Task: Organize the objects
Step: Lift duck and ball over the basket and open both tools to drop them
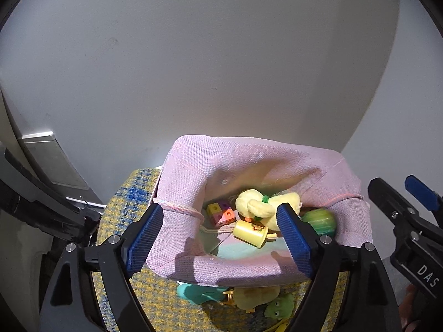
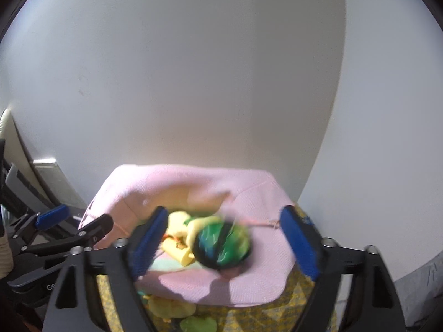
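Both claws, left [image 1: 218, 235] and right [image 2: 224, 238], gape over pink bag [image 1: 249, 152]; blurred green ball [image 2: 223, 246] seemingly loose.

The bag [image 1: 249, 166] sits on a mat [image 1: 133, 202] before the wall [image 1: 193, 55]. In it lie blocks [image 1: 221, 214] left of a plush [image 1: 265, 203], a cup [image 1: 250, 232] in front, and a ball [image 1: 319, 221] at right (blurred, perhaps not yet settled). More toys [image 1: 249, 298] lie on the mat before the bag.

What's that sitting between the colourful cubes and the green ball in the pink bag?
In the left wrist view, a yellow cup and a yellow plush lie between the cubes and the ball.
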Demonstrator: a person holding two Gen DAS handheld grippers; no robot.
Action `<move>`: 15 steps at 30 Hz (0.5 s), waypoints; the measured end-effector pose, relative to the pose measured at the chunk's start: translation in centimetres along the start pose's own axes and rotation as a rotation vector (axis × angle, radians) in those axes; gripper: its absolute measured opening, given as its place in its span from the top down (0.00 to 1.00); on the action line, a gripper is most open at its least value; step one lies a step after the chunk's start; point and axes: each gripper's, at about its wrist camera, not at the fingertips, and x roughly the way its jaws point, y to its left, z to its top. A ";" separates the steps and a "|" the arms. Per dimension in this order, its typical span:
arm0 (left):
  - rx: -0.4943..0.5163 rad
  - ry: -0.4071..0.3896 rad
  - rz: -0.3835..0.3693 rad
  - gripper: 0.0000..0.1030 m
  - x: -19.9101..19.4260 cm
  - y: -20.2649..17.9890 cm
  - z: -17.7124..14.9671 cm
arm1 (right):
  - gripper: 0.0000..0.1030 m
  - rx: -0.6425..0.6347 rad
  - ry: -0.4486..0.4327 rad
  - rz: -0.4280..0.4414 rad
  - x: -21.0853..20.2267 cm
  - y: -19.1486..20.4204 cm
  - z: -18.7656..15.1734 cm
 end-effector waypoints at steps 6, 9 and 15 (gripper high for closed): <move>0.004 -0.004 -0.003 0.18 -0.5 -0.2 -0.1 | 0.15 0.025 0.000 0.000 -0.1 -0.8 -0.5; 0.007 -0.008 0.000 0.18 -0.9 -0.1 -0.2 | 0.15 0.026 0.002 0.008 0.2 0.0 -0.4; 0.002 -0.019 0.008 0.17 -2.0 0.4 -0.5 | 0.15 0.027 0.001 0.023 -0.7 0.1 0.3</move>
